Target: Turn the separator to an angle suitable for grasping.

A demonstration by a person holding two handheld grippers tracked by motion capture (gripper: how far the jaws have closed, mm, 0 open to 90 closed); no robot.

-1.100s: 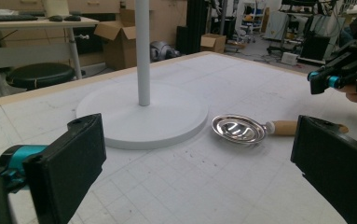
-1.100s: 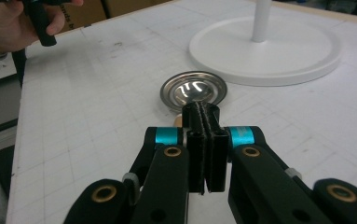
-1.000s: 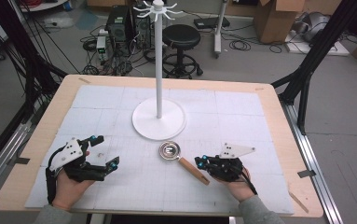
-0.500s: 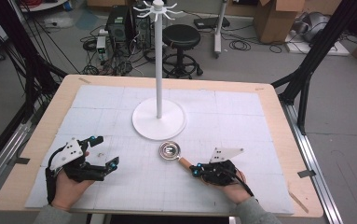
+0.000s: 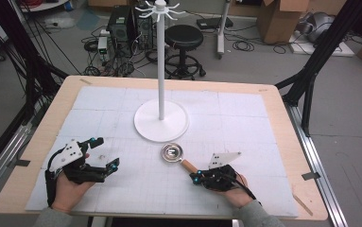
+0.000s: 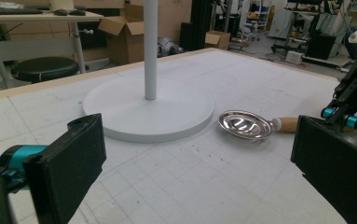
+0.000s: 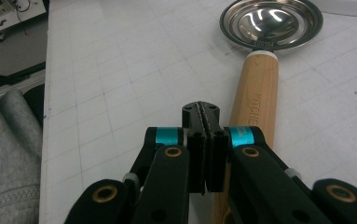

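A metal spoon with a round steel bowl (image 5: 172,152) and a wooden handle (image 5: 187,165) lies on the white mat, in front of the stand. My right gripper (image 5: 195,178) sits low at the handle's near end. In the right gripper view its jaws (image 7: 201,112) are shut with nothing between them. The wooden handle (image 7: 255,91) runs just beside them on the right, up to the bowl (image 7: 271,21). My left gripper (image 5: 107,152) rests at the near left, open and empty. Its view (image 6: 198,135) looks toward the spoon bowl (image 6: 244,123) and the right gripper (image 6: 341,116).
A white stand with a round base (image 5: 161,122) and a tall pole (image 5: 161,56) topped by hooks rises at the table's middle. The white gridded mat (image 5: 245,118) covers the wooden table (image 5: 287,123). A stool, boxes and cables are on the floor beyond.
My right gripper has shifted slightly left and nearer the table's front edge, alongside the spoon's handle end, and its top plate has turned. The left gripper and the spoon have stayed put.
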